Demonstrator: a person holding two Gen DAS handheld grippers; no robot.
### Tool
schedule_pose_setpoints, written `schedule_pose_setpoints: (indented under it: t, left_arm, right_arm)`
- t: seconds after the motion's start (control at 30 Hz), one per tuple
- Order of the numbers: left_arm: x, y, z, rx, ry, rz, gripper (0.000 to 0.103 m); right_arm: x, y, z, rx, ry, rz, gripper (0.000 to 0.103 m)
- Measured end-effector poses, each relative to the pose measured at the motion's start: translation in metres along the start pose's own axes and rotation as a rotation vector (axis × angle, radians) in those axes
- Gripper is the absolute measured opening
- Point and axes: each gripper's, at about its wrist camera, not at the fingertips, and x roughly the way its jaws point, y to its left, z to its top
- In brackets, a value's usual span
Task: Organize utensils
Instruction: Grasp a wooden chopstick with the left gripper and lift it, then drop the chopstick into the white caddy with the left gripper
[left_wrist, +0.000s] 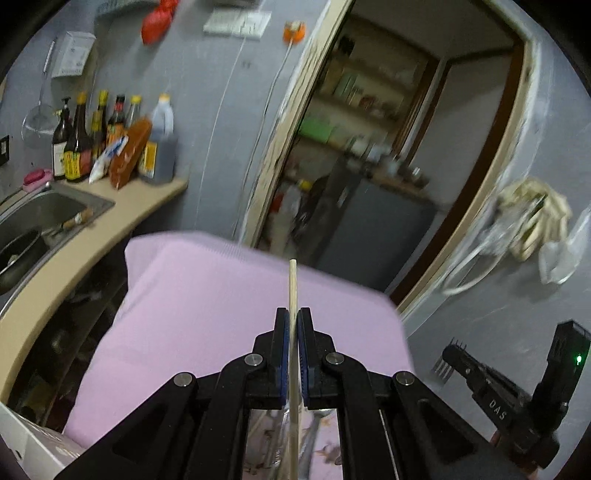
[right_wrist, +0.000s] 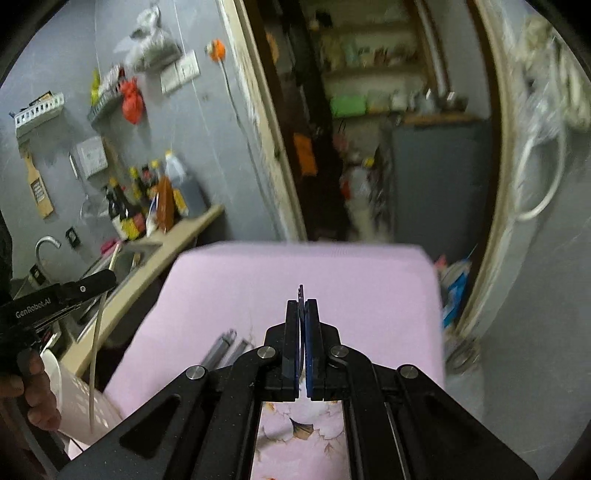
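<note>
Two grippers up over the pink-covered surface, each with something thin caught. Left gripper: jaws pressed together on a pale wooden chopstick, which stands out ahead of the fingertips and runs back between the blue pads. Right gripper: jaws pinching a thin dark fork, tines just past the tips. Lower on the cloth, left of the right gripper, some grey metal utensils, blurred. At the left edge of the right view, a white perforated basket. Farther off, a sink, a row of sauce bottles, then an open doorway.
</note>
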Motion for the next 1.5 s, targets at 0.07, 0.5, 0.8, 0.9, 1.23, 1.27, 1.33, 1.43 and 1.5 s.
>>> schedule_pose_setpoints:
  t: [0.07, 0.5, 0.8, 0.9, 1.23, 1.27, 1.33, 1.43, 1.5]
  left_arm:
    - [-0.014, 0.004, 0.008, -0.006, -0.034, -0.033, 0.005]
    - [-0.121, 0.093, 0.062, 0.002, -0.211, -0.143, 0.005]
    - [-0.145, 0.179, 0.052, -0.044, -0.294, -0.137, 0.005]
    - [-0.143, 0.198, 0.044, -0.073, -0.313, -0.161, 0.005]
    - [-0.116, 0.22, 0.019, -0.098, -0.332, -0.15, 0.005]
    - [-0.114, 0.22, 0.016, -0.091, -0.331, -0.141, 0.005]
    - [-0.11, 0.22, 0.01, -0.076, -0.33, -0.12, 0.005]
    - [-0.108, 0.217, 0.002, -0.054, -0.334, -0.096, 0.005]
    - [-0.107, 0.215, -0.002, -0.037, -0.332, -0.088, 0.005]
  right_arm:
    - [-0.024, 0.015, 0.011, -0.012, -0.051, -0.034, 0.002]
    - [-0.106, 0.187, 0.025, -0.114, -0.215, -0.058, 0.002]
    - [-0.124, 0.291, -0.022, -0.326, -0.249, -0.151, 0.002]
    - [-0.124, 0.309, -0.035, -0.366, -0.227, -0.175, 0.002]
    - [-0.105, 0.328, -0.069, -0.421, -0.205, -0.248, 0.002]
    - [-0.102, 0.328, -0.07, -0.422, -0.202, -0.249, 0.002]
    - [-0.098, 0.329, -0.077, -0.424, -0.197, -0.253, 0.002]
    - [-0.094, 0.329, -0.081, -0.422, -0.188, -0.253, 0.002]
    - [-0.092, 0.328, -0.083, -0.415, -0.182, -0.248, 0.002]
